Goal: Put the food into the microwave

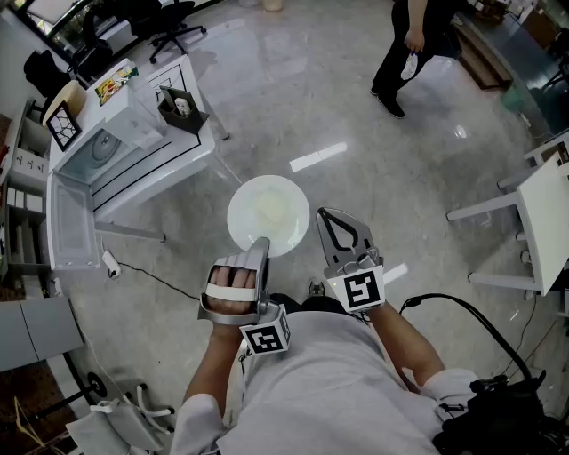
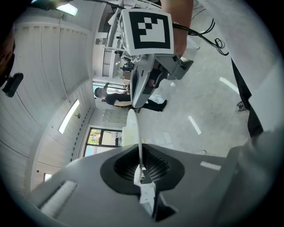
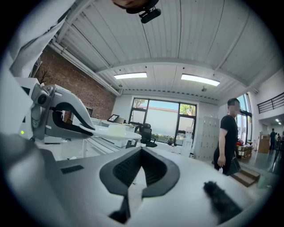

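A person in dark clothes [image 1: 411,40] is standing mid-stride on the glossy grey floor [image 1: 338,107], carrying something small and pale, perhaps a cloth. Black office chairs [image 1: 173,25] are standing at the far edge. On the white worktop [image 1: 182,153] a black open box [image 1: 183,110] is sitting near a framed pattern [image 1: 64,124]. A black cable [image 1: 467,307] is looping over the floor beside a white table [image 1: 544,222]. A brick wall [image 3: 53,73] is showing in the right gripper view.
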### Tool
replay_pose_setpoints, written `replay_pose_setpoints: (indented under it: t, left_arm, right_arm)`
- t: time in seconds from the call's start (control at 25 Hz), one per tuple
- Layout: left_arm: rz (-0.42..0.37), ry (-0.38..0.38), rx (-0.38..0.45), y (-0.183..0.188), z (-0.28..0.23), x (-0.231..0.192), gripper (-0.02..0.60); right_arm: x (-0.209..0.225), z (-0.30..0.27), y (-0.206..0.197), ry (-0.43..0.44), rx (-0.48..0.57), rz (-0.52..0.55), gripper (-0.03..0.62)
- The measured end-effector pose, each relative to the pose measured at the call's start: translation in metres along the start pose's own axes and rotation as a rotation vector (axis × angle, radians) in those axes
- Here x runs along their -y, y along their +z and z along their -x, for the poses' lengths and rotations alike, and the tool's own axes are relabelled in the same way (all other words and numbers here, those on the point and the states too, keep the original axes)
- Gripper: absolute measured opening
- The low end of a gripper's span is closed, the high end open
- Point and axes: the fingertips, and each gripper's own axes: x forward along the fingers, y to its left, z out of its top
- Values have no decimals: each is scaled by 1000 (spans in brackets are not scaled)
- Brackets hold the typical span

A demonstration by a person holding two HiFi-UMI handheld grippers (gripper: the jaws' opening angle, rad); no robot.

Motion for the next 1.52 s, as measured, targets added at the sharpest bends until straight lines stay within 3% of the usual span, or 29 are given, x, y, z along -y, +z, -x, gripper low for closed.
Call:
replay_pose_setpoints:
  t: [0.48,0.84,1.08,1.28,1.52]
  left_arm:
    - [15,-19,-38,-7,-8,4,29]
    - [33,-34,-46,-59,-23,-2,29]
    - [-3,-31,-58,-119,-40,-4,29]
    - [-11,-11,-30,-142,-46,-15,29]
    - [47,-29,-26,-165,-66,-18,29]
  right_arm:
    - [-5,-10,-8,65,-25,-26,9]
    - [-39,-64,2,81,-34,-46,9]
    - [-65,-108,15,65,-24,-53,9]
    - [-78,-131,20,67,-47,-9,9]
    - [-83,-165,26,88,-55,10,9]
